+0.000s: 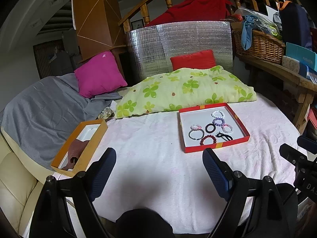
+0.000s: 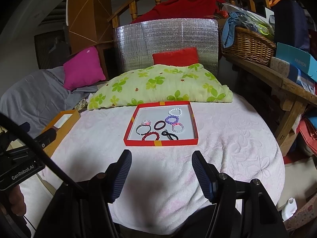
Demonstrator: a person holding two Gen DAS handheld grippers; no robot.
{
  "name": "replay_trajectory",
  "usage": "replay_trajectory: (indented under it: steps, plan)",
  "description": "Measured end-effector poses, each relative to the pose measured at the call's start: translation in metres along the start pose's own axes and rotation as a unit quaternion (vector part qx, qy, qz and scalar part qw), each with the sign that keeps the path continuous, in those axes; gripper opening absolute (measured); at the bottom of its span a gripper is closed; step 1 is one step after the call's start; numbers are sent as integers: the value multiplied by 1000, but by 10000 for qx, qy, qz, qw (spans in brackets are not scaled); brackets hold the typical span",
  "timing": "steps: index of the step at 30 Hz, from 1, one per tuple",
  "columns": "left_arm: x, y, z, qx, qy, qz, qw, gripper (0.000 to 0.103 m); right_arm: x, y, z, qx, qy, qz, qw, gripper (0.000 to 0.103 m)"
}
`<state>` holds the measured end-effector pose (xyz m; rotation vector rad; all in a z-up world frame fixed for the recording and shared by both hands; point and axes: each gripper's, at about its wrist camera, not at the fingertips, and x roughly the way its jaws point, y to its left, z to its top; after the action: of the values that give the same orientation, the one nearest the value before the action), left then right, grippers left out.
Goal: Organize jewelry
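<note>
My left gripper (image 1: 159, 164) hangs over the near part of the white blanket (image 1: 148, 134), its jaws spread wide with nothing between them. My right gripper (image 2: 161, 167) hangs beside it over the same near stretch, jaws parted less widely and also empty, pointing toward the red tray (image 2: 160, 143).

To the left, at the blanket's left edge, sits the orange box (image 1: 83, 154), open, with a brown cloth (image 1: 76, 152) lying in its nearer half and a white lining showing beyond.

Farther in, toward the right of the blanket's middle, lies the red tray, holding all the jewelry. Nearest its front wall is the dark red bead bracelet (image 2: 151, 136), with the black hair tie (image 2: 169, 135) just right of it. Behind these sit the grey open bangle (image 2: 143, 129), the dark ring (image 2: 159, 125) and the pale pink bead bracelet (image 2: 178, 128). A small pink bead bracelet (image 2: 146, 122) touches the bangle's far side. Beyond come the purple bead bracelet (image 2: 171, 119) and, farthest, the white bead bracelet (image 2: 175, 112).

Past the tray's far wall lies the green clover pillow (image 2: 158, 85), along the blanket's far edge.
</note>
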<state>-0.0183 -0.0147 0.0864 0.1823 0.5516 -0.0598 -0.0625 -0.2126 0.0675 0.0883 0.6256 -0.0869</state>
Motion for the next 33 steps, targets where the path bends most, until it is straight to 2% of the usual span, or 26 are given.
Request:
replay_trajectory:
  steps: [20, 33]
  plan:
    - [6, 1, -3, 36, 71, -5, 10000, 89, 8, 6, 7, -113, 20, -63, 9999, 67]
    - [17, 1, 3, 66, 98, 43, 9999, 89, 33, -5, 19, 5, 145, -214, 9997, 68]
